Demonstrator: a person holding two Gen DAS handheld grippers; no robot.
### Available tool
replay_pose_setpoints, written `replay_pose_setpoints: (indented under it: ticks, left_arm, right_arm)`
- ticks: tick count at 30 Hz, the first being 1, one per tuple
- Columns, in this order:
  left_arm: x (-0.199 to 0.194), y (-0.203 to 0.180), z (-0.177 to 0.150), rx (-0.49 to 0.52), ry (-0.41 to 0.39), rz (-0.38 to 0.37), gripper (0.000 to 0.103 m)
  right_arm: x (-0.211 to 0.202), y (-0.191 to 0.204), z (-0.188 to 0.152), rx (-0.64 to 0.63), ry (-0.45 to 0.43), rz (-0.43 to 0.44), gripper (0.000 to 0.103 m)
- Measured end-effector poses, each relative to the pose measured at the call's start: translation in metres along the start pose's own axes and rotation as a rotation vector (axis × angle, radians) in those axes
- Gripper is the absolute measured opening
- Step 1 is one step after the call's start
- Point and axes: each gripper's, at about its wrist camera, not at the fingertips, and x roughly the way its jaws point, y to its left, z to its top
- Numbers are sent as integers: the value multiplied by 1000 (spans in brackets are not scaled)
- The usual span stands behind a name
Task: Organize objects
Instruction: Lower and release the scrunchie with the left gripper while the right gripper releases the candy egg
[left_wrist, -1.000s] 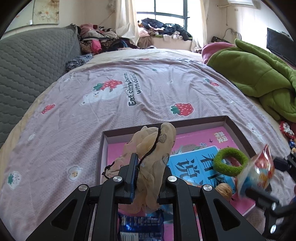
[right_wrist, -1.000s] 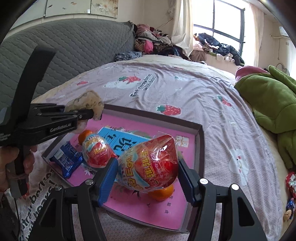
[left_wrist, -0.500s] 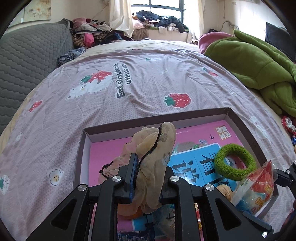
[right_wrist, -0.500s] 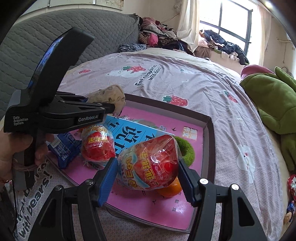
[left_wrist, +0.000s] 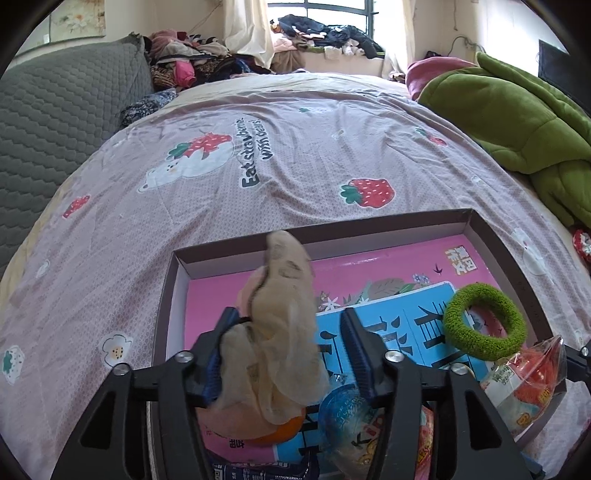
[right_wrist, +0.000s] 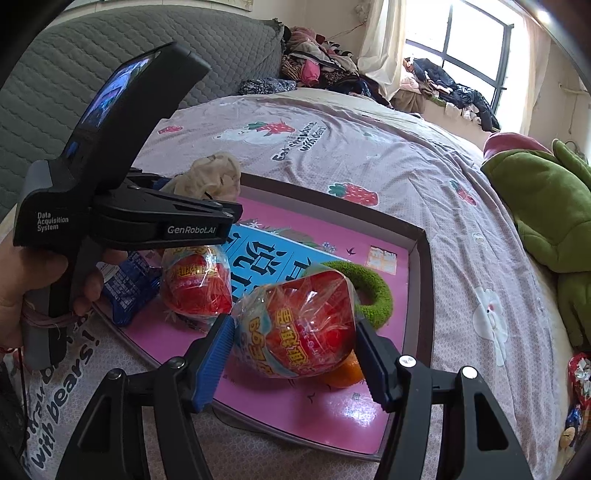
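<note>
Left gripper (left_wrist: 286, 354) has just been opening, jaws now wide over the shallow box tray (left_wrist: 168, 288); the beige sheer stocking (left_wrist: 284, 321) is between them, slumping against the left pad, clear of the right pad, lower end draped over an orange (left_wrist: 284, 430) inside the tray. Looks like release step for the stocking, so best to back the gripper off straight without dragging, since thin fabric may snag on the ribbed blue pad; can't tell if it's already caught. Right gripper (right_wrist: 295, 360) is clamped on a red plastic-wrapped snack egg (right_wrist: 295, 328), jaws spread wide by its bulk, held over the near right part of the tray above another orange (right_wrist: 343, 373) and just in front of the green fuzzy ring (right_wrist: 373, 291). A second wrapped egg (right_wrist: 195, 284) and a blue snack packet (right_wrist: 127, 288) lie at the near left of the tray on the pink book (right_wrist: 332, 402). For the egg, I'd set it onto bare pink area, not on the orange, or it'll likely roll. Crinkly wrap is slippery, so open only once it rests.
</note>
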Motion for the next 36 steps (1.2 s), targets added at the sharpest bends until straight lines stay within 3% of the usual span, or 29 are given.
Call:
replay_pose_setpoints:
  ticks: [12,26,36]
  left_arm:
    - [-12,4,-3,-14,-16,-3,74]
    - [-61,1,-9,-22,-82,-6,75]
    - [-92,6,-23,-54,-99,27,75]
  right_arm:
    - [-4,-7,4,11,-17,-14,70]
    - [-26,-8,10,36,-61,-12,70]
    - [-60,-6,17,69,-144,-13,70]
